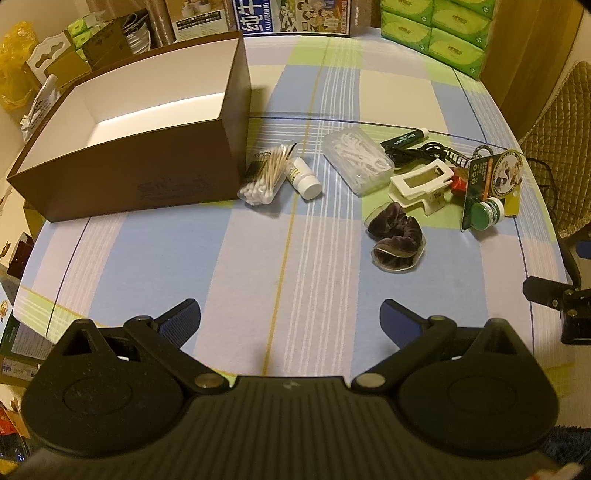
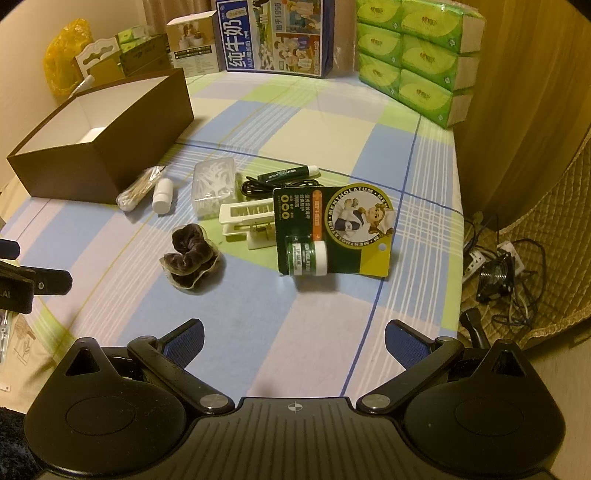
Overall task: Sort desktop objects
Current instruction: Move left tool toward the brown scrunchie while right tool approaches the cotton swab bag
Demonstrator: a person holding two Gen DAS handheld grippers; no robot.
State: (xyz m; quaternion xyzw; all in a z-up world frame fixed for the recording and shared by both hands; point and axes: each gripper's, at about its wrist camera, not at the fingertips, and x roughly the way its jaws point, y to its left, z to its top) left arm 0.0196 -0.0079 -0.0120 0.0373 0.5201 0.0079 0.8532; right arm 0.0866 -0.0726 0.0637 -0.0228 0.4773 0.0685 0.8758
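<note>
Left wrist view: our left tongs are pitched steeply down over the near part of the worktop, jaws spread wide, nothing between the blue pads. Checked cloth under us. Brown box, open top and white inside, sits far left with nothing visible in it. Just beside its right wall lie the cotton swab pack and the white pill bottle, close together. Further right is the clear floss pick case, then the cream hair claw, with a black cable and a dark green lip stick tube behind them. The velvet scrunchie lies nearest to us, in front of the claw. The lip salve card is far right, propped on a tilt. The right tongs' tip shows at the right edge.

Right wrist view: our right tongs are also angled steeply down near the worktop's front right edge, jaws released, empty. The lip salve card lies straight ahead, with the hair claw touching its left side. Scrunchie ahead left, apart from the claw. Floss pick case, pill bottle and swab pack run left toward the box. Tissue packs and a milk carton box stand at the back. The left tongs poke in at the left edge.
</note>
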